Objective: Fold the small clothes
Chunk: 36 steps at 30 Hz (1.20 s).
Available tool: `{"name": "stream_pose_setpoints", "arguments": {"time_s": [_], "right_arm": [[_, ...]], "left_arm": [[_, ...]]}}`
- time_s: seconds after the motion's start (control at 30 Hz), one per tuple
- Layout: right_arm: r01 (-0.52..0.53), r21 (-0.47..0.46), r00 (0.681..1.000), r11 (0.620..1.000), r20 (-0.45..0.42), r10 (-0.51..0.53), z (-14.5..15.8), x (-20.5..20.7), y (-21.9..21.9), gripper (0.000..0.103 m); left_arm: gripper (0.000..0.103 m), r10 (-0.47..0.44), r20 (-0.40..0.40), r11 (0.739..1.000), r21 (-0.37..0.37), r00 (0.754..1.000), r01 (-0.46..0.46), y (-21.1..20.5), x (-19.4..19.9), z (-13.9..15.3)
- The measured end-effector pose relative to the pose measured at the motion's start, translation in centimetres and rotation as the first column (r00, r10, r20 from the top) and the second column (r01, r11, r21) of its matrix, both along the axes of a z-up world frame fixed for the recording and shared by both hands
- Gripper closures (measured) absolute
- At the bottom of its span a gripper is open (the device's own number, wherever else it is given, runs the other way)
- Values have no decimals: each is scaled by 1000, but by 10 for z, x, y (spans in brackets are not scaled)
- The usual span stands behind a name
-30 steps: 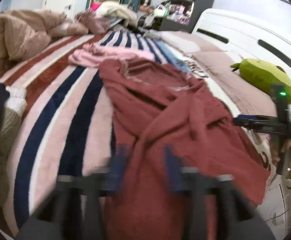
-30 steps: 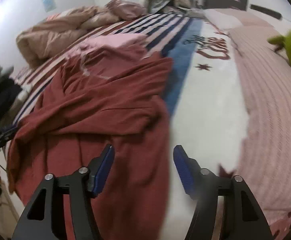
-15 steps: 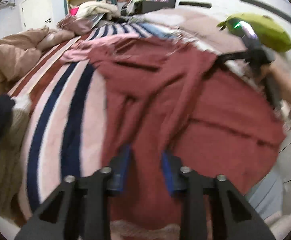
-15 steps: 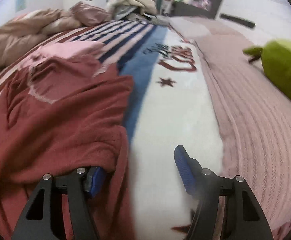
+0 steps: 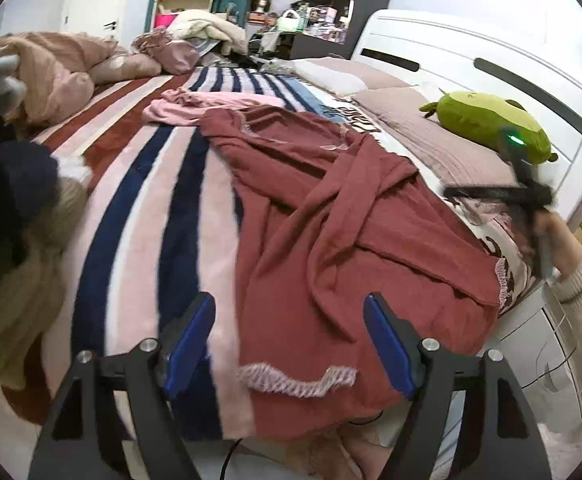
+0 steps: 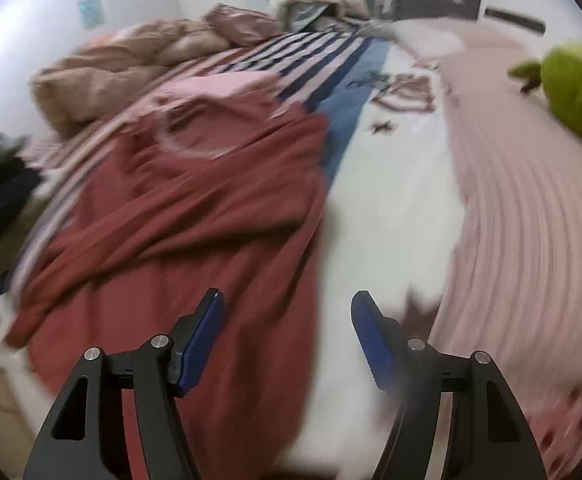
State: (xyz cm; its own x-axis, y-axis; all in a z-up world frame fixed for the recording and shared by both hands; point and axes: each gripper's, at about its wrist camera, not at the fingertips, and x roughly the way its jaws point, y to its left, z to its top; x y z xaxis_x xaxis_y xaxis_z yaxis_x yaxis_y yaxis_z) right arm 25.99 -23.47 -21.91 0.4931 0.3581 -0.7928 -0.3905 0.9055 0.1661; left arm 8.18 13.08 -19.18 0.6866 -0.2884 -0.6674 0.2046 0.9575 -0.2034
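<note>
Both claws are spread wide and holding nothing. The red top (image 5: 331, 216) lies rumpled on the striped blanket (image 5: 163, 200) on the bed, hem with pale trim hanging near the edge. Left claw (image 5: 289, 344) hovers over that hem, right claw (image 6: 287, 340) over the top's right side. A pink garment (image 5: 211, 102) lies just behind it.

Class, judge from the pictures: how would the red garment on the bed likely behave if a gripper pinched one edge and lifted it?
The red garment would probably flop and drape, since it already lies in soft creases and folds. It looks light, thin fabric. Its sleeve, lying loose across the body, would likely slide off and dangle.
</note>
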Motion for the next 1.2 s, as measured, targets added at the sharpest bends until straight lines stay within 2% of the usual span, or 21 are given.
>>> {"name": "stream_pose_setpoints", "arguments": {"time_s": [0.1, 0.23, 0.3, 0.33, 0.4, 0.5, 0.6, 0.67, 0.7, 0.77, 0.8, 0.87, 0.9, 0.97, 1.2], "right_arm": [[-65, 122, 997, 990, -43, 71, -4, -45, -19, 41], [-128, 308, 983, 943, -83, 161, -15, -99, -41, 41], [-135, 355, 976, 925, -111, 185, -25, -114, -46, 42], [-127, 390, 971, 912, -139, 195, -33, -121, -46, 46], [-104, 444, 959, 890, -193, 208, -47, -128, -45, 49], [-98, 444, 958, 891, -201, 206, -63, -130, -36, 50], [-60, 530, 958, 846, -207, 197, -65, -122, -36, 51], [-60, 533, 959, 844, -205, 197, -64, -115, -32, 63], [-63, 519, 960, 852, -201, 193, -64, -113, -28, 66], [-48, 495, 964, 868, -205, 170, -64, -111, -23, 83], [-34, 489, 965, 872, -210, 155, -64, -111, -21, 86], [-42, 482, 967, 875, -201, 157, -65, -114, -16, 96], [-59, 466, 968, 883, -188, 164, -64, -115, -11, 97], [-70, 475, 974, 877, -160, 164, -61, -114, -9, 99], [-163, 577, 975, 800, -32, 222, -19, -121, -9, 100]], "left_arm": [[30, 12, -17, 1000, -17, 1000, -12, 6, -5, -7], [30, 7, -53, 996, -87, 999, -11, 10, -5, -21], [30, 24, -73, 997, -72, 997, -30, 6, -4, -28], [31, 53, -95, 998, -40, 994, -57, 3, -2, -34], [37, 82, -114, 996, -28, 990, -86, -1, 0, -40], [37, 83, -115, 993, -78, 990, -92, 0, -1, -41], [38, 61, -127, 991, -109, 990, -75, -3, 2, -43], [45, 51, -131, 991, -113, 990, -66, -8, 3, -45], [46, 65, -131, 992, -97, 989, -78, -11, 3, -45], [54, 106, -128, 993, -39, 986, -112, -20, 2, -43], [56, 111, -129, 993, -25, 985, -115, -25, 1, -43], [71, 110, -125, 993, -18, 986, -113, -30, -2, -44], [76, 109, -126, 994, -19, 986, -112, -32, -3, -44], [95, 101, -127, 994, -26, 987, -105, -33, -7, -42], [96, 85, 3, 989, -122, 996, -84, -29, -37, -2]]}}
